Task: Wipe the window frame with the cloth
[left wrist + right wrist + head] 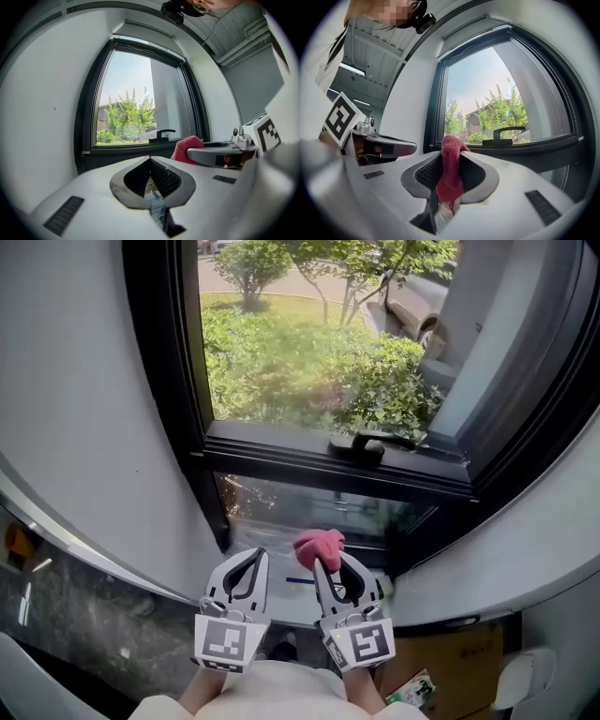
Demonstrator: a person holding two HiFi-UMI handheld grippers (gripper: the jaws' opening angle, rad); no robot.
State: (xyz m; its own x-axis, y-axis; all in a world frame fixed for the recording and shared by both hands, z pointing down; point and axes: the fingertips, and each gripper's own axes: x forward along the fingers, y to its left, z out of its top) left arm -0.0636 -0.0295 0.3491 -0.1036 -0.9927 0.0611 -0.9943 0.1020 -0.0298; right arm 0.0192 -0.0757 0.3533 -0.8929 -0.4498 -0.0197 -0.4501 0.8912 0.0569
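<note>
A red cloth is bunched at the tips of my right gripper, which is shut on it; in the right gripper view the cloth hangs down between the jaws. My left gripper is beside it on the left, jaws shut with nothing between them. Both are held below the black window frame, apart from it. From the left gripper view the cloth shows at the right gripper's tip.
A black window handle sits on the frame's lower rail. White walls flank the window on both sides. A lower glass pane lies under the rail. A cardboard box stands at the lower right.
</note>
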